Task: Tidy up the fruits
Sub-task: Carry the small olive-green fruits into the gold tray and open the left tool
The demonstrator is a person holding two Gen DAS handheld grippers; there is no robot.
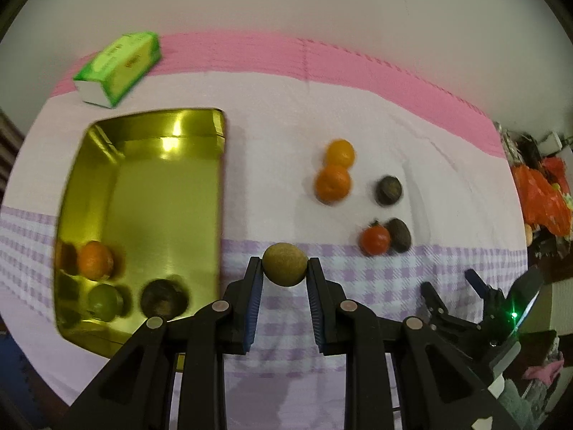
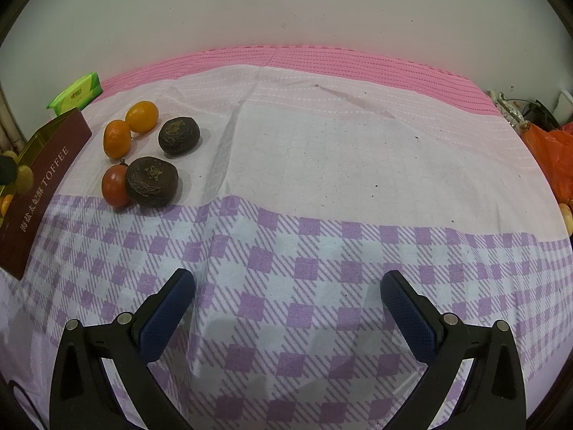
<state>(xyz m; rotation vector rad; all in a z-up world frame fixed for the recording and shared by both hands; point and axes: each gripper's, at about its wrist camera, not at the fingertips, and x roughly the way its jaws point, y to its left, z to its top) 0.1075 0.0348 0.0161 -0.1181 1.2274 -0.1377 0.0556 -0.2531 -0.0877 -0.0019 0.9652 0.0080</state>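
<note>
The left gripper (image 1: 285, 268) pinched a round tan-green fruit (image 1: 285, 264) between its blue pads (image 1: 255, 295), held just right of the gold tin's (image 1: 150, 132) right wall. Inside the tin, at its near end, lay an orange fruit (image 1: 95, 259), a green one (image 1: 104, 301) and a dark one (image 1: 164, 298). Beyond the tin, at the far left, sat a green tissue pack (image 1: 120, 66).

The right gripper (image 2: 286, 308) hung spread wide with nothing between its fingers, over the purple-checked cloth (image 2: 322, 251).

To the far left of it the loose fruit clustered: two oranges (image 2: 142, 116) touching each other, a dark wrinkled fruit (image 2: 179, 135) just right of them, and nearer, a red tomato (image 2: 115, 185) pressed against a second dark fruit (image 2: 152, 181). The tin's maroon side reading TOFFEE (image 2: 43, 186) stood at the left edge.
</note>
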